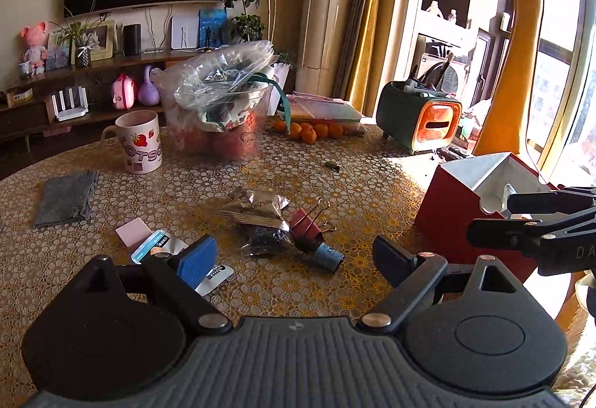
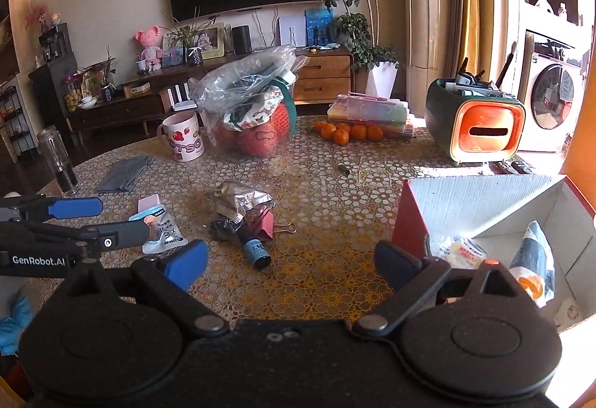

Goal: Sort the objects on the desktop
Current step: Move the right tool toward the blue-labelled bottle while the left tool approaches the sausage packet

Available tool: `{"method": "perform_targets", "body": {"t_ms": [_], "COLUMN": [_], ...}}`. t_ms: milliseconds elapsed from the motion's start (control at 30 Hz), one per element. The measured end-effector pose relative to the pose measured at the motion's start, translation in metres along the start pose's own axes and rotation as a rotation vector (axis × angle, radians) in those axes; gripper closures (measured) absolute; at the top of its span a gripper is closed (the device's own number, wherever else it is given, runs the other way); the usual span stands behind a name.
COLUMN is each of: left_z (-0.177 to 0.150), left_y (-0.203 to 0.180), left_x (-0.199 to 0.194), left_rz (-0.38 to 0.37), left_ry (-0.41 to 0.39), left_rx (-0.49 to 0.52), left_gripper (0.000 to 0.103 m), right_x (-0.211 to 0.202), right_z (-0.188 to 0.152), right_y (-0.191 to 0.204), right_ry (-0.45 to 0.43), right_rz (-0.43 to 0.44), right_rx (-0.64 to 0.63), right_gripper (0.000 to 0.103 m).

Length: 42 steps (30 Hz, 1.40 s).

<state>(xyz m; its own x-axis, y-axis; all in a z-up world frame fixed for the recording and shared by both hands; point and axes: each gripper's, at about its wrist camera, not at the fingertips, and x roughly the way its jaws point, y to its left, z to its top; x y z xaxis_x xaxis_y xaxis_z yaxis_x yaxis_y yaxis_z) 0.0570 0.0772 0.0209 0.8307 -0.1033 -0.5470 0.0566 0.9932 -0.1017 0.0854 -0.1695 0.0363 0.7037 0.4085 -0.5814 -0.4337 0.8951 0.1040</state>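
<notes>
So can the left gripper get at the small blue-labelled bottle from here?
Probably yes: the left gripper is open, and the small blue-labelled bottle lies on the table just ahead between its fingers. The red binder clip lying against its far end may crowd the grasp.

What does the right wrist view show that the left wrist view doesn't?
Only the right wrist view looks down into the red box, showing a white packet and a dark-blue packet inside, plus a clear glass at the table's left edge. Only the left wrist view shows the yellow giraffe. Both share the blue bottle, red binder clip, foil wrapper and strawberry mug; each hand-held gripper is open and empty.
</notes>
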Motion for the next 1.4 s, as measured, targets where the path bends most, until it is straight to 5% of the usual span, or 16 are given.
{"method": "perform_targets", "body": {"t_ms": [967, 1400], "left_z": [-0.032, -0.031], "left_y": [0.105, 0.118], "left_x": [0.093, 0.138], "left_rz": [0.170, 0.168], "left_ry": [0.121, 0.166], "left_rx": [-0.039, -0.074], "left_gripper": [0.012, 0.012], "right_x": [0.117, 0.157], "right_z": [-0.005, -0.012], "right_y": [0.028, 0.034], "right_ry": [0.140, 0.189], "right_rz": [0.069, 0.091], "right_rx": [-0.067, -0.098], "right_gripper": [0.011, 0.012]}}
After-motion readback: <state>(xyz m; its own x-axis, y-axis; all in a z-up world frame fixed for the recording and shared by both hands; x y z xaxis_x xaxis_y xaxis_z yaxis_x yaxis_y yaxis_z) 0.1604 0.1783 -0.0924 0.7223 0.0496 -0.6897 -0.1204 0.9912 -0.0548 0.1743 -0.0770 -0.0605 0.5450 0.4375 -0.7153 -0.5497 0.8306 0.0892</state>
